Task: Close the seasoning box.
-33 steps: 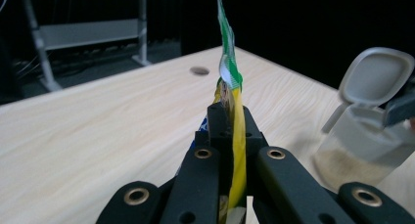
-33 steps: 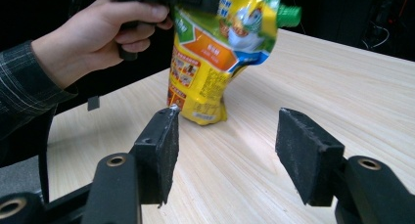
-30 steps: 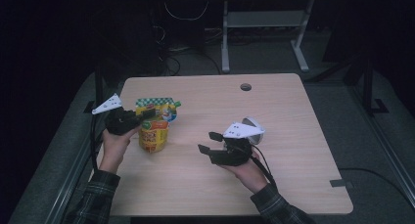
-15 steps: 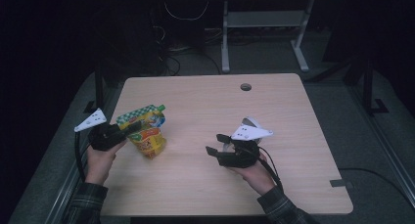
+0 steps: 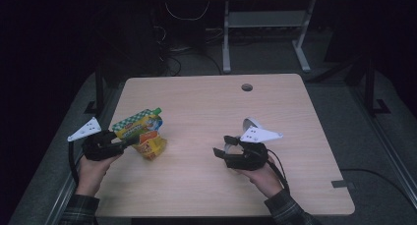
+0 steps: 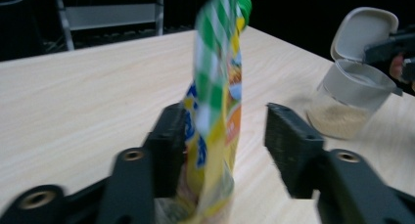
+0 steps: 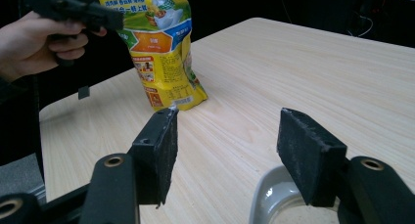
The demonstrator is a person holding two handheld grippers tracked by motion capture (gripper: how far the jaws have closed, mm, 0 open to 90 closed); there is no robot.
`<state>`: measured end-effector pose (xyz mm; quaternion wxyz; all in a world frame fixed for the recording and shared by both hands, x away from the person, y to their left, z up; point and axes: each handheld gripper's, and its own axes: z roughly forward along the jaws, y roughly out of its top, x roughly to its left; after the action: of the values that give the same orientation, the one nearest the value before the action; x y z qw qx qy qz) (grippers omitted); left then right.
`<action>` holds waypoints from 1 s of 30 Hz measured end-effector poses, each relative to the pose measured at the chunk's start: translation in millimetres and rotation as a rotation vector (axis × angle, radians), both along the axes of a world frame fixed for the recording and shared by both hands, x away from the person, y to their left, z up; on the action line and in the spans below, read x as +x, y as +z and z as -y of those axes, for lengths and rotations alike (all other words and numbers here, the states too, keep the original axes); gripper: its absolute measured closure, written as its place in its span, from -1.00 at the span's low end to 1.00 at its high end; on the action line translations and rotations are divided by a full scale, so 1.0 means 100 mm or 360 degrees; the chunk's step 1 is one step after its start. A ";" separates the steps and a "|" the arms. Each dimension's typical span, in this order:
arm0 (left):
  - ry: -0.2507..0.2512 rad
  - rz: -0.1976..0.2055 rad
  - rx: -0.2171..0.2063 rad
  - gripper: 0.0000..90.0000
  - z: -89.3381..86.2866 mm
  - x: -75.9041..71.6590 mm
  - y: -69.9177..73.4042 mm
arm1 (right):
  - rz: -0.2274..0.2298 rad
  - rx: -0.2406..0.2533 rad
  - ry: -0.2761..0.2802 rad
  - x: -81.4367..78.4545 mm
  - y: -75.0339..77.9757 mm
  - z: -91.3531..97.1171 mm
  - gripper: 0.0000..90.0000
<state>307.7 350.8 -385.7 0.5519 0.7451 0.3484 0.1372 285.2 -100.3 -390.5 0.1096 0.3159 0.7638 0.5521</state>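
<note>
Left gripper (image 6: 222,141): stands roughly half open, with jaws that have just been opening; keeps the pouch between the pads but no longer squeezes it, as the right-hand pad sits clear of the film and the other lies just against it

Tabletop (image 5: 211,107): carries everything on its near half, with the far half bare apart from a cable hole

Pouch (image 5: 142,134): now sits close to the tabletop's left edge, further left than a second ago; rests on its base, leaning with its green cap up and tipped toward the far edge; looks set down and released, though not yet left alone

Jar (image 6: 350,101): stands toward the near right of the tabletop, well apart from the pouch, with its hinged lid flipped up and a pale grainy fill inside

Right gripper (image 7: 225,150): hovers over the jar's rim with jaws about half apart and holding that width; grips nothing visible, and any contact with the jar cannot be told

Judgement: placing step about done, so next comes backing the left jaws off without tipping the leaning pouch
</note>
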 end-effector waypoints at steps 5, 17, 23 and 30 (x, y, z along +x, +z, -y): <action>0.0029 -0.0041 0.0021 -0.35 -0.08 -0.10 -0.06 | -0.0013 0.0003 -0.0019 -0.02 0.01 0.06 -0.08; 0.0051 -0.0117 0.0097 -0.70 -0.10 -0.49 -0.22 | -0.0008 -0.0035 -0.0048 -0.12 0.01 0.24 0.58; -0.0029 -0.0135 0.0170 -0.72 0.07 -0.64 -0.29 | 0.0045 -0.0082 -0.0055 -0.19 -0.04 0.38 0.99; -0.0153 -0.0162 0.0187 -0.72 0.32 -0.74 -0.40 | 0.0085 -0.0097 -0.0054 -0.29 -0.07 0.58 0.99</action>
<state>234.0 318.8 -426.1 0.4948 0.7981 0.3310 0.0928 256.4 -158.1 -397.9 0.1490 0.3105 0.7716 0.5348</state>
